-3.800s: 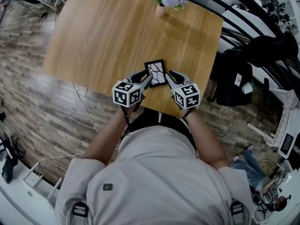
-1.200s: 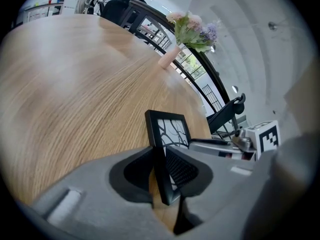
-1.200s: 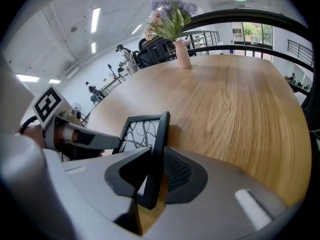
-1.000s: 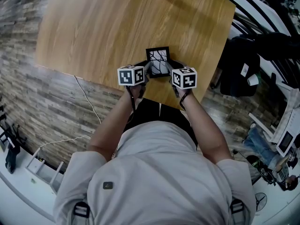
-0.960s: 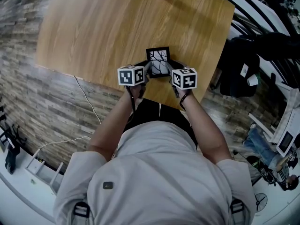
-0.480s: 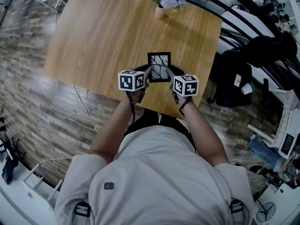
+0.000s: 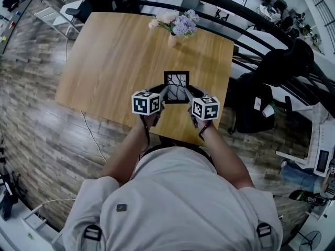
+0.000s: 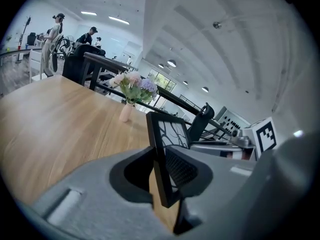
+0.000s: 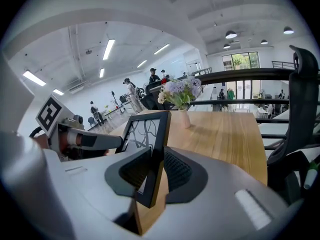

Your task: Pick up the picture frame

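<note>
The picture frame (image 7: 176,81), black-edged with a branching line drawing, hangs in the air above the wooden table (image 7: 110,56), near its front edge. My left gripper (image 7: 164,92) is shut on the frame's left edge and my right gripper (image 7: 188,92) on its right edge. In the left gripper view the frame (image 8: 170,134) stands edge-on between the jaws of the left gripper (image 8: 161,170). The right gripper view shows the frame (image 9: 145,129) clamped the same way by the right gripper (image 9: 154,173), glass side facing left.
A small vase of pink and purple flowers (image 7: 175,24) stands at the table's far edge. A black chair with a bag (image 7: 256,103) sits right of the table, beside a dark railing (image 7: 220,4). A white cable (image 7: 91,135) lies on the floor.
Both grippers have risen together with the frame held between them. It lay on the table at first and now hangs well above it.
</note>
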{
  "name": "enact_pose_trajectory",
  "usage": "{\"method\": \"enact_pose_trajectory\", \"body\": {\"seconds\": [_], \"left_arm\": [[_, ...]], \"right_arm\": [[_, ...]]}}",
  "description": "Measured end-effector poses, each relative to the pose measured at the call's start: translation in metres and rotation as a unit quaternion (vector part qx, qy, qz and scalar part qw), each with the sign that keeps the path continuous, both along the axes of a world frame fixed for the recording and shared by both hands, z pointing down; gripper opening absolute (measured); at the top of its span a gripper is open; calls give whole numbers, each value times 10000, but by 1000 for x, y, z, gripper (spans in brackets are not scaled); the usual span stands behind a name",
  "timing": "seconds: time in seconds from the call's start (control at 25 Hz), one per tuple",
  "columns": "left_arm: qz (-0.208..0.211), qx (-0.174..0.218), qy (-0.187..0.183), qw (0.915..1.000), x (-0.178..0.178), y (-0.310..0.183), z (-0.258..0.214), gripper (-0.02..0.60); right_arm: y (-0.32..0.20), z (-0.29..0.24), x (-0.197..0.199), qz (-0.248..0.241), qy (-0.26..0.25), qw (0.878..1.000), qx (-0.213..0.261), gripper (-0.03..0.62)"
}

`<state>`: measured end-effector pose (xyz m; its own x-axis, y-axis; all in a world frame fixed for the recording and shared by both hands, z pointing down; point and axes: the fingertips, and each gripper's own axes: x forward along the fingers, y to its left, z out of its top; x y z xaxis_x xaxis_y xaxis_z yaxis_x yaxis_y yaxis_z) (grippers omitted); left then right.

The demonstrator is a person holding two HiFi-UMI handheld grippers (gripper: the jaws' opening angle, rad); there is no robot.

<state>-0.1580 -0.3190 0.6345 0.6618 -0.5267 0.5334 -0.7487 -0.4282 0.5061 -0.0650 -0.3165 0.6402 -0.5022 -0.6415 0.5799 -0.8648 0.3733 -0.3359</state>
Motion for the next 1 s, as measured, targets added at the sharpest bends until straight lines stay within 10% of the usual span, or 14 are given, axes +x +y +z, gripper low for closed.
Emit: {"method": "enact_pose_trajectory", "body": {"seconds": [1.0], "left_arm": [[-8, 743, -2, 9972, 59, 93, -78, 78]], "right_arm": [[95, -83, 59, -85, -145, 9966, 801, 94]]}}
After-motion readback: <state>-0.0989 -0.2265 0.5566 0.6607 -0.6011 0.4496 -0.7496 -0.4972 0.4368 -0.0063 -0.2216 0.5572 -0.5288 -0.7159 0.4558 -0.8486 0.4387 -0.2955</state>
